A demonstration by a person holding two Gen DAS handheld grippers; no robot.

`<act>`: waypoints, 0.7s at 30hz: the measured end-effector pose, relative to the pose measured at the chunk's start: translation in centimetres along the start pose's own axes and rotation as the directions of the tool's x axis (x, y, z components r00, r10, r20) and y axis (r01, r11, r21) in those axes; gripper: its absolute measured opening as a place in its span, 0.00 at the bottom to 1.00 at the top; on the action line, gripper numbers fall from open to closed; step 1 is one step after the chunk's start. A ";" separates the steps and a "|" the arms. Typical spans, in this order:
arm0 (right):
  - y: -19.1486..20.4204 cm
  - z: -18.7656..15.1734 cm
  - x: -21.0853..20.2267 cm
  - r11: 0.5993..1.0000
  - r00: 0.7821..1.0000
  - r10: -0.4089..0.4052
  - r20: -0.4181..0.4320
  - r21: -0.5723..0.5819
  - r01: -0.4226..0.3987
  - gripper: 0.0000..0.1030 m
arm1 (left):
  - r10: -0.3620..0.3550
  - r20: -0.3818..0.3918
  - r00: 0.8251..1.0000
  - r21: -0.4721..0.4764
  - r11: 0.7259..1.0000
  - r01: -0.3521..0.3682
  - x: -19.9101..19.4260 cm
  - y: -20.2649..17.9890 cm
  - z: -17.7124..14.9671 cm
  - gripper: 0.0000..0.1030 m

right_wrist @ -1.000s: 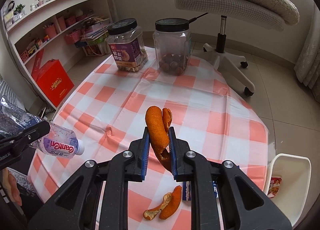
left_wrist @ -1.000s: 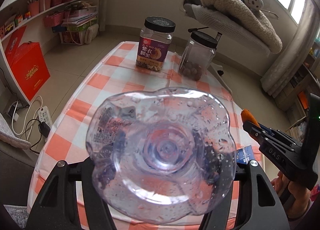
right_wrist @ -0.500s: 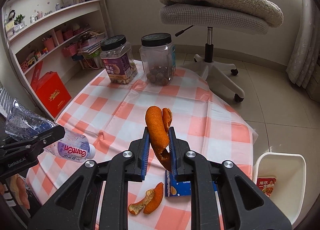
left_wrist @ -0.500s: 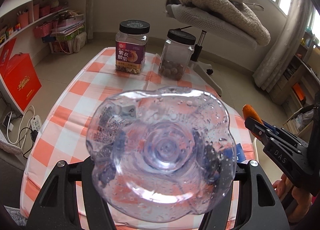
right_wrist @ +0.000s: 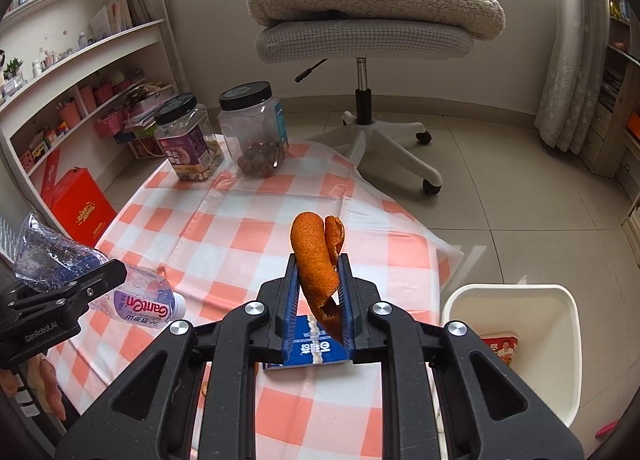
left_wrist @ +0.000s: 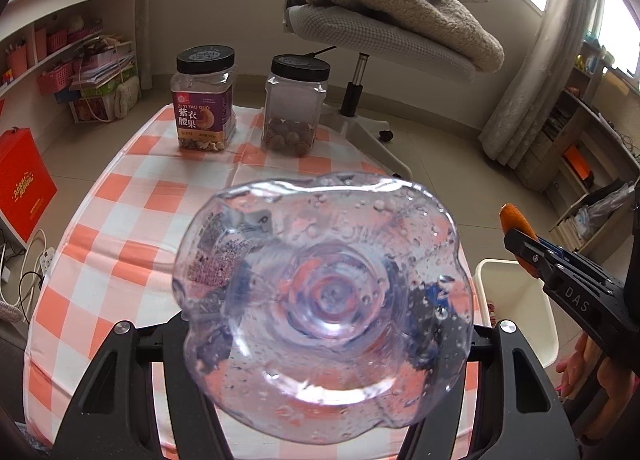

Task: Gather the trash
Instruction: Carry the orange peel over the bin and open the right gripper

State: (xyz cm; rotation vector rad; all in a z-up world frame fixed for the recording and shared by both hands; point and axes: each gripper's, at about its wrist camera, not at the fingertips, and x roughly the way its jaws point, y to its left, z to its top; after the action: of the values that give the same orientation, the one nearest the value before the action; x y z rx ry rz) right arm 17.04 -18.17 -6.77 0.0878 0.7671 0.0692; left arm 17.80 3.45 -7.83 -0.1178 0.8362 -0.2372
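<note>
Left tongs clamping a crushed GanTen water bottle, base toward camera. Right tongs pinching an orange peel upright above the table; blue packet lying beneath them, white bin sitting beyond, to their right.

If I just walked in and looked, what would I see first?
First, the big see-through bottle that the left gripper squeezes, so close it nearly fills the left camera's view. Next, the bright orange peel pinched upright in the right gripper above the checked tablecloth, with the white bin waiting at the table's right edge.
</note>
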 end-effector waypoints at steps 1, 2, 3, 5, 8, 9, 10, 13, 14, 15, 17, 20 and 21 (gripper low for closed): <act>-0.6 -0.1 -0.2 1.000 1.000 -0.008 0.002 0.009 0.008 0.17 | -0.005 -0.001 1.000 0.006 1.000 0.005 0.1 -0.4 -0.1 0.61; -1.1 -0.1 -0.4 1.000 1.000 -0.016 0.004 0.018 0.016 0.17 | -0.011 -0.001 1.000 0.011 1.000 0.011 0.1 -0.8 -0.2 0.60; -1.7 -0.2 -0.6 0.999 1.000 -0.025 0.006 0.027 0.024 0.17 | -0.017 -0.001 1.000 0.016 1.000 0.017 0.1 -1.2 -0.2 0.60; -2.9 -0.3 -1.1 0.998 0.999 -0.043 0.009 0.048 0.042 0.17 | -0.029 0.001 1.000 0.026 0.999 0.029 0.1 -2.1 -0.4 0.61; -4.7 -0.7 -1.7 0.994 0.997 -0.072 0.010 0.080 0.071 0.17 | -0.051 -0.001 0.999 0.041 0.998 0.051 0.2 -3.4 -0.6 0.60; -5.3 -0.9 -1.9 0.993 0.997 -0.082 0.011 0.092 0.081 0.17 | -0.059 -0.001 0.998 0.046 0.997 0.059 0.2 -3.9 -0.7 0.60; -6.0 -1.1 -2.3 0.990 0.996 -0.093 0.012 0.104 0.091 0.17 | -0.066 0.000 0.998 0.051 0.997 0.066 0.2 -4.4 -0.6 0.60; -8.1 -1.6 -3.2 0.982 0.992 -0.126 0.016 0.141 0.123 0.18 | -0.087 0.001 0.996 0.072 0.994 0.087 0.2 -6.0 -0.7 0.60; -8.9 -1.7 -3.5 0.979 0.990 -0.138 0.017 0.156 0.134 0.18 | -0.095 0.001 0.995 0.080 0.992 0.095 0.2 -6.6 -0.7 0.60; -9.6 -1.9 -3.8 0.975 0.989 -0.148 0.017 0.171 0.143 0.18 | -0.102 0.002 0.995 0.087 0.991 0.101 0.2 -7.2 -0.7 0.60; -11.2 -2.3 -4.4 0.965 0.985 -0.169 0.015 0.205 0.163 0.19 | -0.118 0.001 0.993 0.101 0.988 0.118 0.1 -8.4 -0.8 0.60; -13.4 -2.8 -5.5 0.945 0.977 -0.213 0.024 0.258 0.200 0.43 | -0.149 -0.003 0.989 0.116 0.982 0.149 0.2 -10.4 -1.1 0.60; -14.2 -3.0 -6.1 0.934 0.970 -0.238 0.038 0.283 0.218 0.54 | -0.159 -0.007 0.987 0.123 0.980 0.159 0.2 -11.1 -1.2 0.60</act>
State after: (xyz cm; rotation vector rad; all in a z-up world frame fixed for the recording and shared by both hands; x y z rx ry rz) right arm 11.04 -32.65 -6.20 0.2653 0.7065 -0.2635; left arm 15.27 -7.35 -6.63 -0.0697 0.8079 -0.4381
